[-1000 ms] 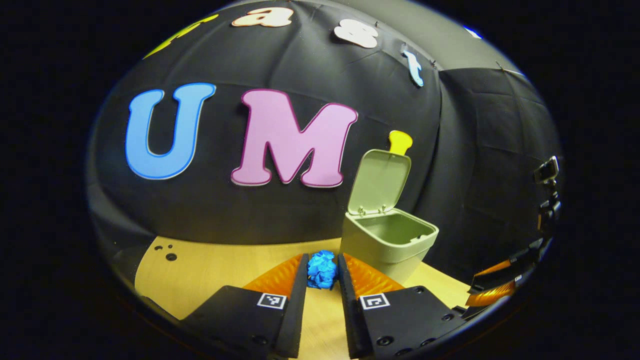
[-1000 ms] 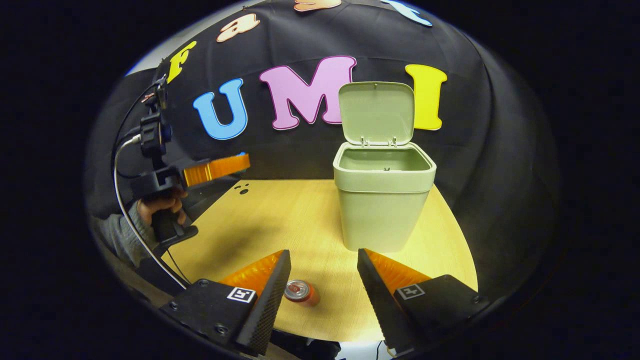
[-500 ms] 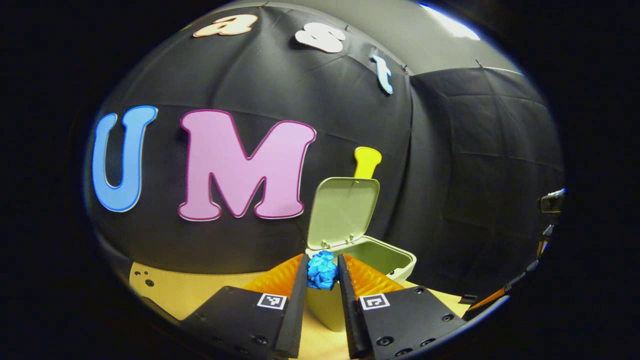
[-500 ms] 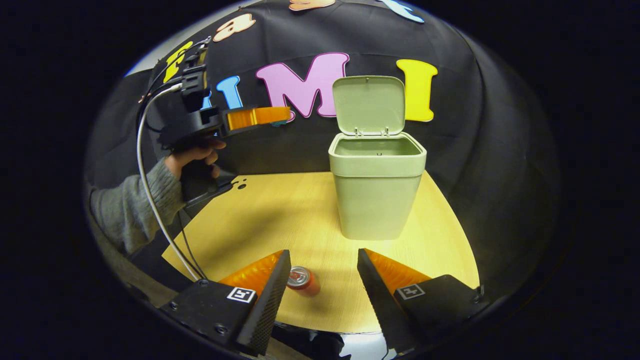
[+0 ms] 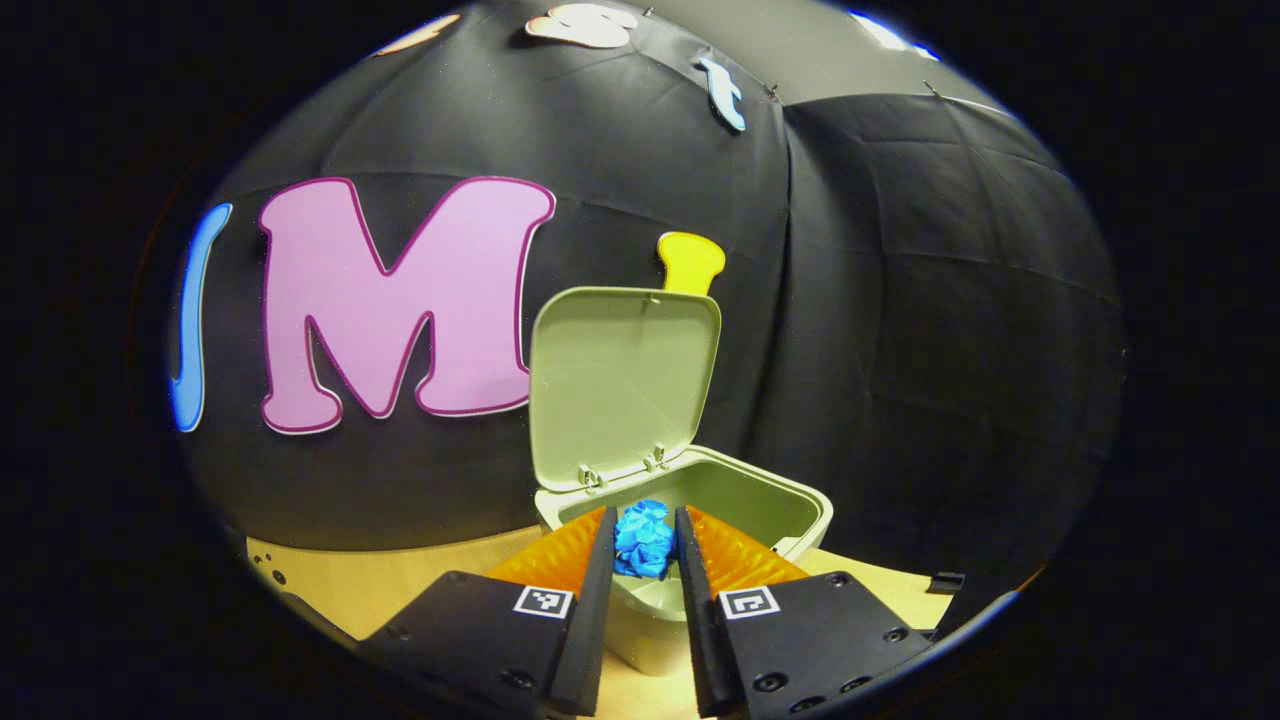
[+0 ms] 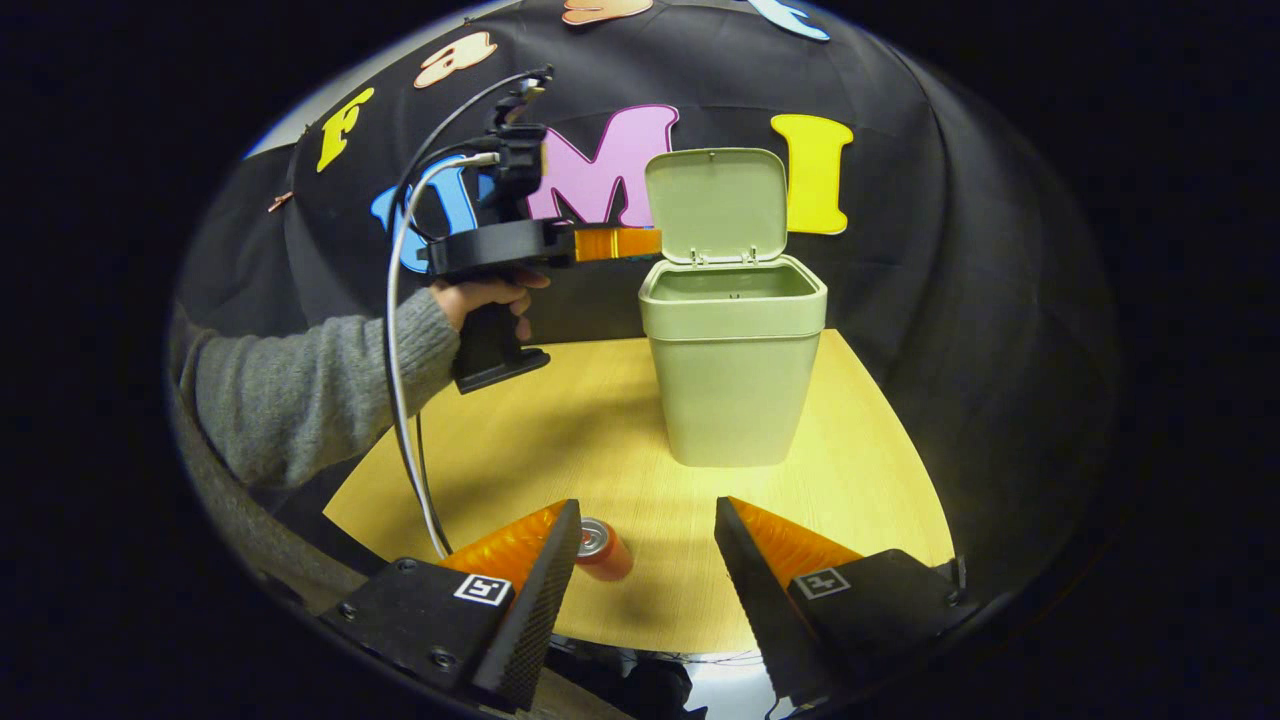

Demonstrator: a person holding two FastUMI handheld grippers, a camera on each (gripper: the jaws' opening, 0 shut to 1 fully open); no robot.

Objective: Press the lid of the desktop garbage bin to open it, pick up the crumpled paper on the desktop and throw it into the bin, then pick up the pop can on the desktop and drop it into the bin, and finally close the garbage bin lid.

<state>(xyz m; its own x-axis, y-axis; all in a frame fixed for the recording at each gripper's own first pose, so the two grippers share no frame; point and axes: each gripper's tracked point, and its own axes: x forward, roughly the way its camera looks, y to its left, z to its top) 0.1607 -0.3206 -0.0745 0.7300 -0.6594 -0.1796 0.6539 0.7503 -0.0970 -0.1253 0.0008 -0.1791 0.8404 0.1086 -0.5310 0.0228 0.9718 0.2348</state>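
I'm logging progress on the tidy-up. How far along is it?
Done: the bin stands with its lid up. In hand: the left tongs grip the blue paper ball at the bin's rim, not yet released. Left: the can lies on the table by the open right tongs; then shut the lid.

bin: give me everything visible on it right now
The bin is a pale green, plastic-looking box with rounded corners, tapering slightly toward its base, upright on the wooden tabletop. A thicker rim band runs round the top. Its hinged lid stands open, near vertical, at the back edge. The visible part of the interior looks empty. The left hand-held gripper holds blue crumpled paper at its near rim; no contact with the bin visible.
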